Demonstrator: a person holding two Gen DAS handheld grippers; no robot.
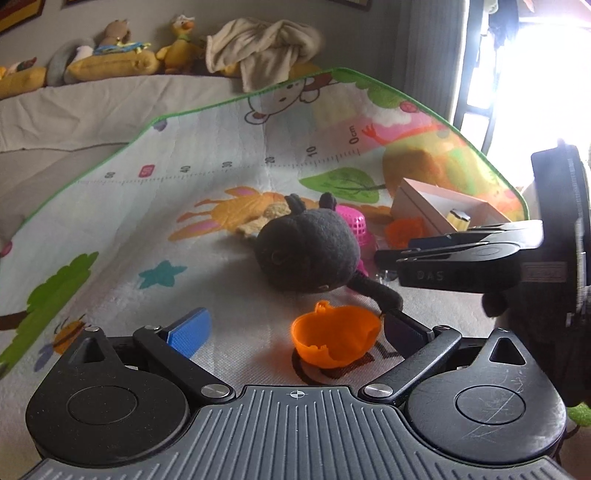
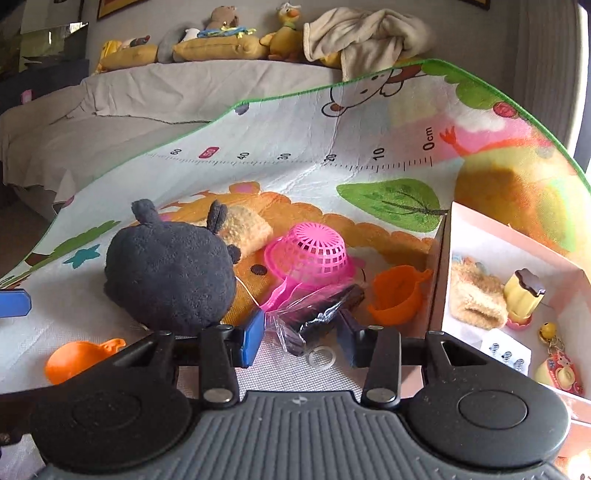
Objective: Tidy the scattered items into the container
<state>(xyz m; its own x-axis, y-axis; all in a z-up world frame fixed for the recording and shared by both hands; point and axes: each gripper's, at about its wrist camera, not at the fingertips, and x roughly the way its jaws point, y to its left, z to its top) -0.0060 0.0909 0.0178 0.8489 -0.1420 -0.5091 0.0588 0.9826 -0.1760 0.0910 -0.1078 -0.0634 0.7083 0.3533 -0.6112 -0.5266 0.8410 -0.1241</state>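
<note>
- Pinching a clear plastic bag with a dark object inside, the right gripper has its jaws partly closed around it; the blue pad presses the bag's left side, and the bag sits low over the mat.
- Standing wide apart, the left gripper's jaws hold nothing; an orange cup lies on its side between them, close to the right-hand finger, though whether they touch cannot be told.
- Just beyond the bag lies an overturned pink basket with a handle, and to its right a second orange cup, tipped over and against the wall of the box.
- A dark grey plush toy lies left of the bag, with a tan knitted piece behind it.
- The container, a white cardboard box, stands at the right edge of the mat; inside are a fuzzy tan item, a yellow pudding-shaped toy, a small card of springs and a keychain with a bell.
- Everything rests on a colourful play mat printed with a ruler scale, spread over a grey-covered bed.
- Along the far wall sit yellow cushions, stuffed animals and a crumpled beige blanket.
</note>
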